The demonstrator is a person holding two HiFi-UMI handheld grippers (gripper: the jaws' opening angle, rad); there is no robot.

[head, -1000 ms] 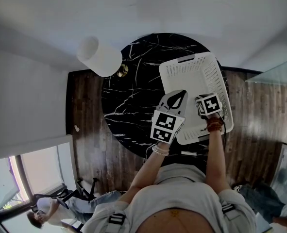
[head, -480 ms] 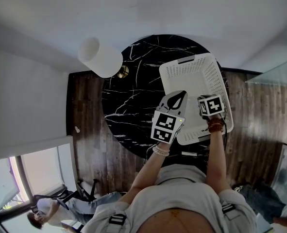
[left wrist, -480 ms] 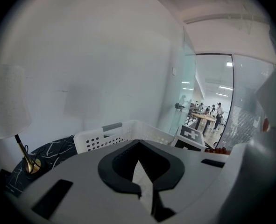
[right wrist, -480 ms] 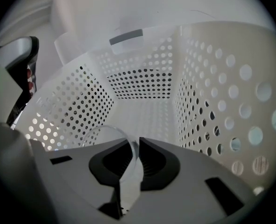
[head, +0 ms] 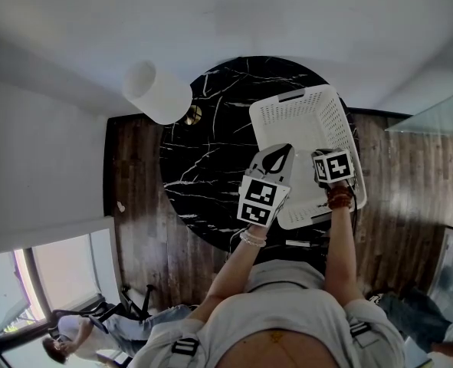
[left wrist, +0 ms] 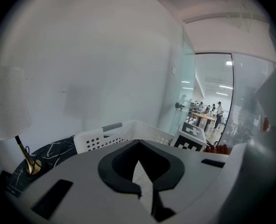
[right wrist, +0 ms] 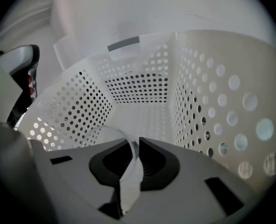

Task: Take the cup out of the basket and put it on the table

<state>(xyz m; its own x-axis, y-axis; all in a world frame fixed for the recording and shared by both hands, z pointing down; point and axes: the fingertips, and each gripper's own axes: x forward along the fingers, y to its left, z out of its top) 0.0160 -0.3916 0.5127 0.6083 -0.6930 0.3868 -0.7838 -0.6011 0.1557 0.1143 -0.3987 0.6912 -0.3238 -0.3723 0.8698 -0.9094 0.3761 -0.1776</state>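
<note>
Two tools work at a white perforated basket [head: 297,107] on a black marble tabletop [head: 203,148]. R tool [right wrist: 138,143] reaches down inside the basket, its jaws just closed in and now pinching the thin wall of the clear cup [right wrist: 102,134], which is inside the basket, low, nearer the wall at left in the right gripper view. L tool [left wrist: 139,142] hovers over the basket's near-left rim, jaws pressed together w/ nothing between; a white lamp [head: 157,90] stands at the tabletop's far-left edge.
</note>
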